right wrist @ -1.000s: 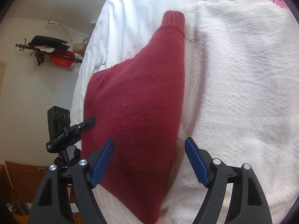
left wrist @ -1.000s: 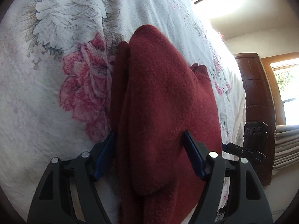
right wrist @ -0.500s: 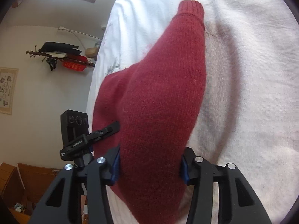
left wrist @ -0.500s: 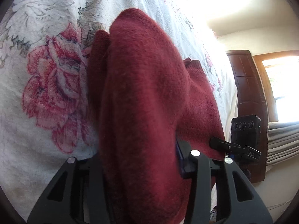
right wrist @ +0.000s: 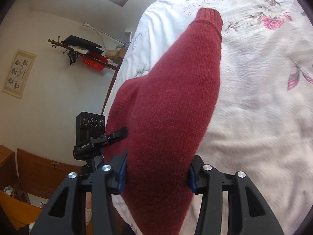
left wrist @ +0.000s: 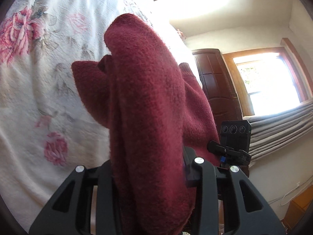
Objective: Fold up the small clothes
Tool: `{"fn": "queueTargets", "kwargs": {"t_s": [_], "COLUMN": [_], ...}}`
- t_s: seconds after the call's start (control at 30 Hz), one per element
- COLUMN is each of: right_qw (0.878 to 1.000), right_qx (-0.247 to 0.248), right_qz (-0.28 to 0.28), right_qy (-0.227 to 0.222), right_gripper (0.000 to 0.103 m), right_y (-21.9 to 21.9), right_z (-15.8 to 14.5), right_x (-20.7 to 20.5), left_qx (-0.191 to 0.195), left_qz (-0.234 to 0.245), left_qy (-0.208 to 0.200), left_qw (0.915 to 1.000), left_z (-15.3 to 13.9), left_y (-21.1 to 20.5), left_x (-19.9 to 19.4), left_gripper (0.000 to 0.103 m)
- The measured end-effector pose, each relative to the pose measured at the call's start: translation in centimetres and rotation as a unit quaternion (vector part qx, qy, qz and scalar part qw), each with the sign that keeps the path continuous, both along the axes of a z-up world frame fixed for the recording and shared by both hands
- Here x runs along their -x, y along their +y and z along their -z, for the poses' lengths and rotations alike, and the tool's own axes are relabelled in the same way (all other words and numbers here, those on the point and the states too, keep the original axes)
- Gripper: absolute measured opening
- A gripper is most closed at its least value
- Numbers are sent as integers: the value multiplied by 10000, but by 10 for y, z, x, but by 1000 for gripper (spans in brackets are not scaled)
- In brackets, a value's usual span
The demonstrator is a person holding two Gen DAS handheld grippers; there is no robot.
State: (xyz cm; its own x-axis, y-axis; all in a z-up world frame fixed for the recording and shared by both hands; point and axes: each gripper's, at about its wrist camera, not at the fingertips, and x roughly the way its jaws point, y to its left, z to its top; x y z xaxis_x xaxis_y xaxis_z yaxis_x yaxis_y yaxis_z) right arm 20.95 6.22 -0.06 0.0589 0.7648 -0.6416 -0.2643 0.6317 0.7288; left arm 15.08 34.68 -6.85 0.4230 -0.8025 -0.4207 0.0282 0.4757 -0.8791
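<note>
We hold the red sweater (right wrist: 172, 105) clamped in both the left gripper (left wrist: 148, 168) and the right gripper (right wrist: 156, 174), lifted near the bed's (right wrist: 264, 117) edge; next, lay the fold over.

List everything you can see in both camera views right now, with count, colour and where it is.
sweater: one, dark red, lifted over the bed, clamped at two points
ribbed cuff: one, dark red, far end of the sleeve
bedspread: one, white with pink flowers, under the sweater
wardrobe: one, dark brown, beyond the bed
window: one, wood-framed, right wall
wall rack: one, holding black and red items
framed picture: one, pale, left wall
left hand-held gripper: black, shut on the sweater
right hand-held gripper: black with blue pads, shut on the sweater
</note>
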Motion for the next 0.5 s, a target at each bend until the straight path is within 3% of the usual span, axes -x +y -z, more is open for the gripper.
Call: {"fn": "queueTargets", "kwargs": {"t_s": [0.23,0.5], "right_qw": [9994,9974], "right_qx": [283,586], "right_qz": [210,348], "right_qy": [-45,241], "right_gripper": [49,49], "right_y": [-76,-120], "right_z": [-5,42], "right_x": [56,90], "left_qx": [-454,-852], "left_qz": [288,405], "left_qy": [-69,331], "left_qw": [9985,9950], "left_z": [-13,27], "left_y": [-94,-151], "left_x": [21,41], "left_gripper": [34,34]}}
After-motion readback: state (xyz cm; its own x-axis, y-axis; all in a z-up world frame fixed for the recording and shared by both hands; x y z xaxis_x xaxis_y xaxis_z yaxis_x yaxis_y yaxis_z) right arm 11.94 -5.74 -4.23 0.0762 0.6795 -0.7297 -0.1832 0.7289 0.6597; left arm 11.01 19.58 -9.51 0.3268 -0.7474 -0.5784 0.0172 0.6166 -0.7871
